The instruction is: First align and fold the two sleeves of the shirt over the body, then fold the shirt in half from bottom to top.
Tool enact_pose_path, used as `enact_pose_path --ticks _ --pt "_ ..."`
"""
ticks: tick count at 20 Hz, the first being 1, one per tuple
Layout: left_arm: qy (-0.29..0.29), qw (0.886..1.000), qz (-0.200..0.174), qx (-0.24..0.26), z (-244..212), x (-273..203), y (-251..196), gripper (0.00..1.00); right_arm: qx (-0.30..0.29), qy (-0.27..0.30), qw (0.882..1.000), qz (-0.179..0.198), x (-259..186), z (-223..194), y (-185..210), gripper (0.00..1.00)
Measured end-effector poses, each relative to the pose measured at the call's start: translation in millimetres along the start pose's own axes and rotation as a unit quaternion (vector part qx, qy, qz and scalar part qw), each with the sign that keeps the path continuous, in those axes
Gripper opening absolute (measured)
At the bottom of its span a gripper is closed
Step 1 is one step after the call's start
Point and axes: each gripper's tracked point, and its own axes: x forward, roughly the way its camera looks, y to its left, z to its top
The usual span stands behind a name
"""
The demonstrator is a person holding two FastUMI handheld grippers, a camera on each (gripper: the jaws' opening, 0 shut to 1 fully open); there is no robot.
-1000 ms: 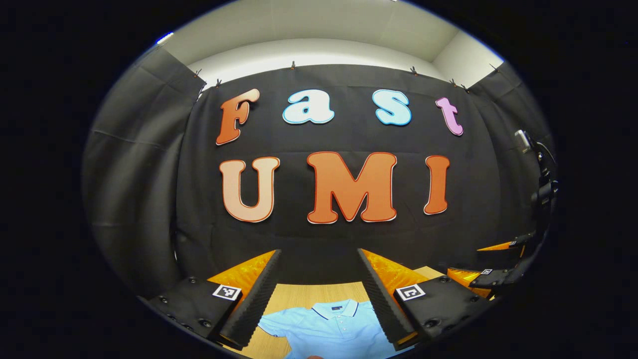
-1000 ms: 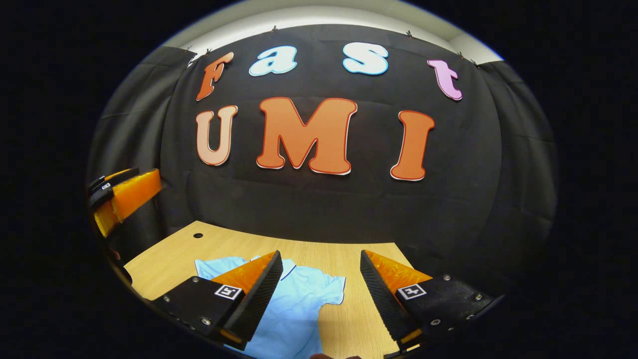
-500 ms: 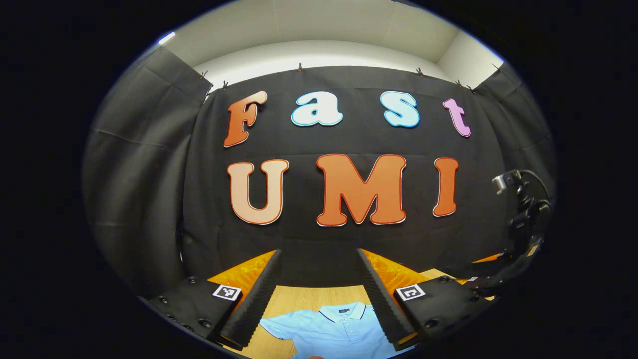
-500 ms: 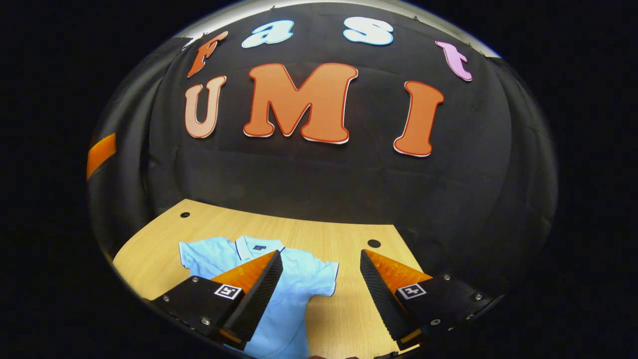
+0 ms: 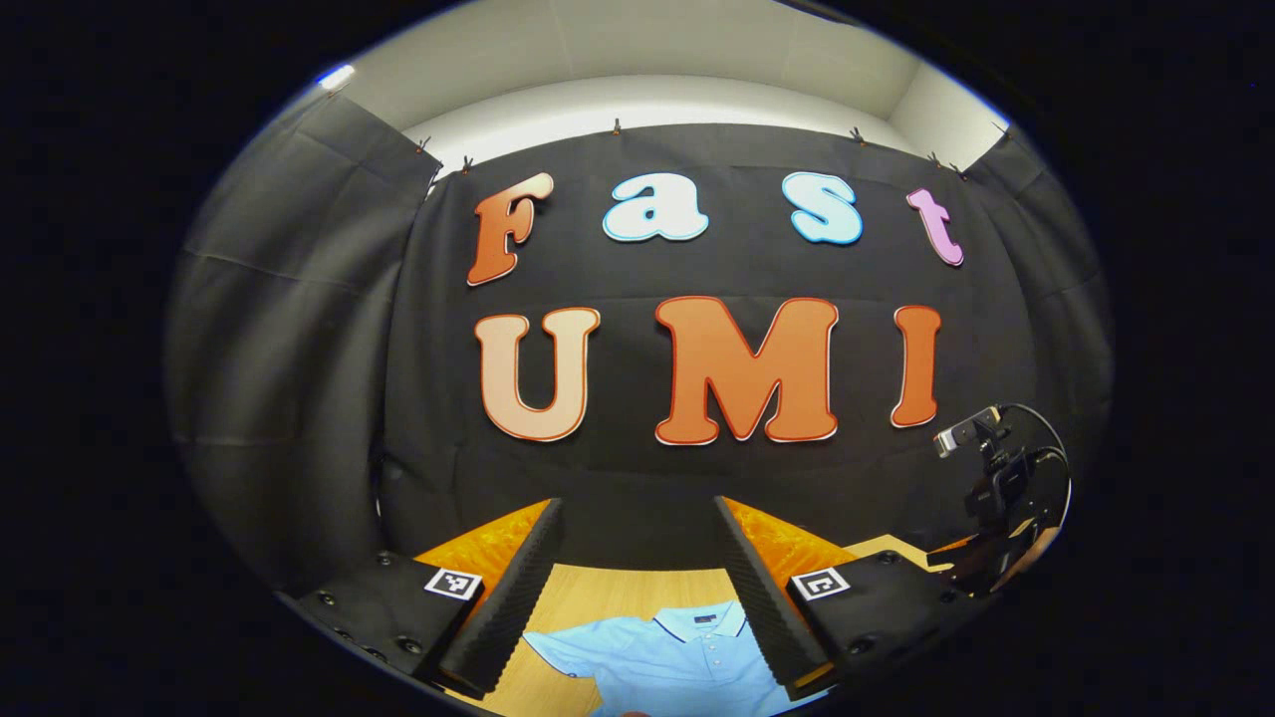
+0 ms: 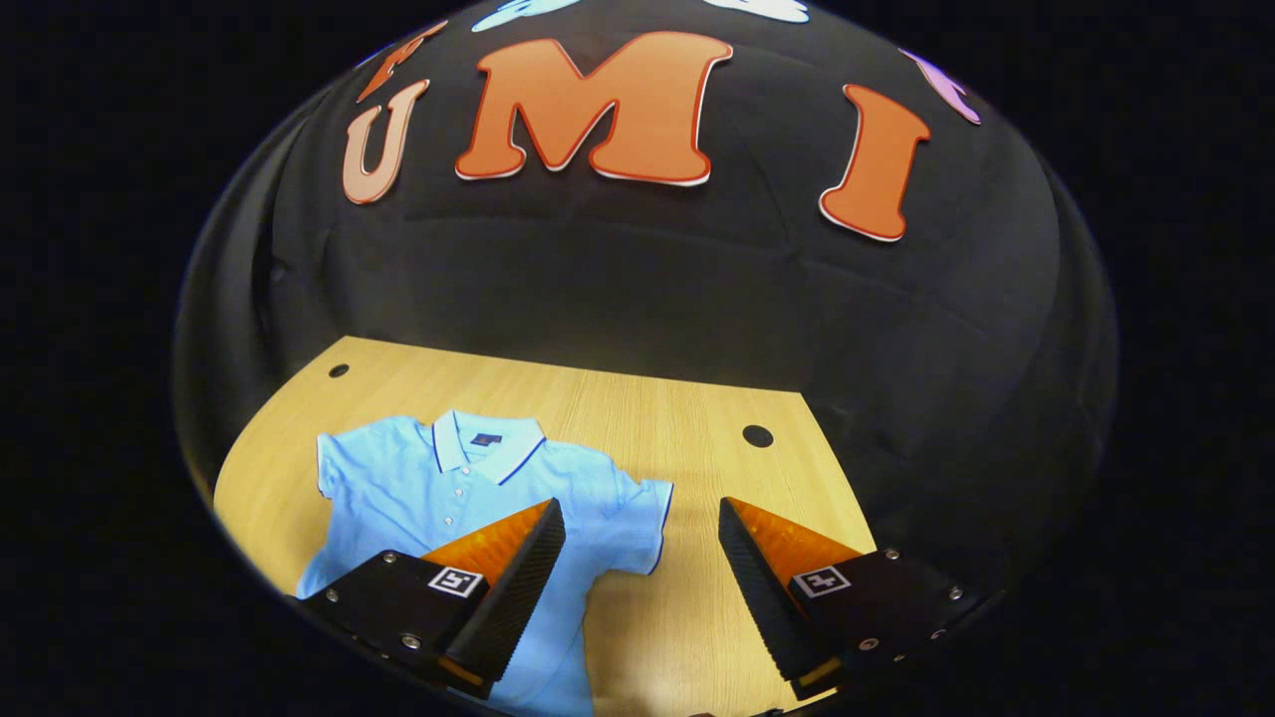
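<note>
1. Right gripper view: the light-blue short-sleeved polo shirt (image 6: 468, 498) lies flat on the pale wooden table (image 6: 697, 418), collar toward the black cloth wall; its near sleeve (image 6: 637, 518) sits just beyond the right gripper (image 6: 637, 558), jaws wide, empty.
2. Left gripper view: the left gripper (image 5: 633, 578), jaws wide and empty, is held higher, pitched toward the wall, the shirt low between its fingers.

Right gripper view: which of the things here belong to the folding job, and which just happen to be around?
For the job:
- light blue polo shirt, flat, collar toward the wall, both sleeves still spread out
- right gripper, open, above the shirt's sleeve
- left gripper, open, above the collar

Just there:
- wooden table
- round holes in the table
</note>
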Motion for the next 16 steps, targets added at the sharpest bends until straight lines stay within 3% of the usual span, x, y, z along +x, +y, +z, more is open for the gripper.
enact_pose_path --ticks 6,16 --pt "0.012 0.999 0.029 0.012 -11.3 12.8 12.3 0.97 -0.012 0.071 0.997 0.008 58.4 -27.5 -0.6 0.96" --pt "0.01 0.999 0.03 0.036 -11.7 30.0 9.4 0.96 -0.011 0.194 0.981 -0.001 124.4 -87.0 -9.6 0.96"
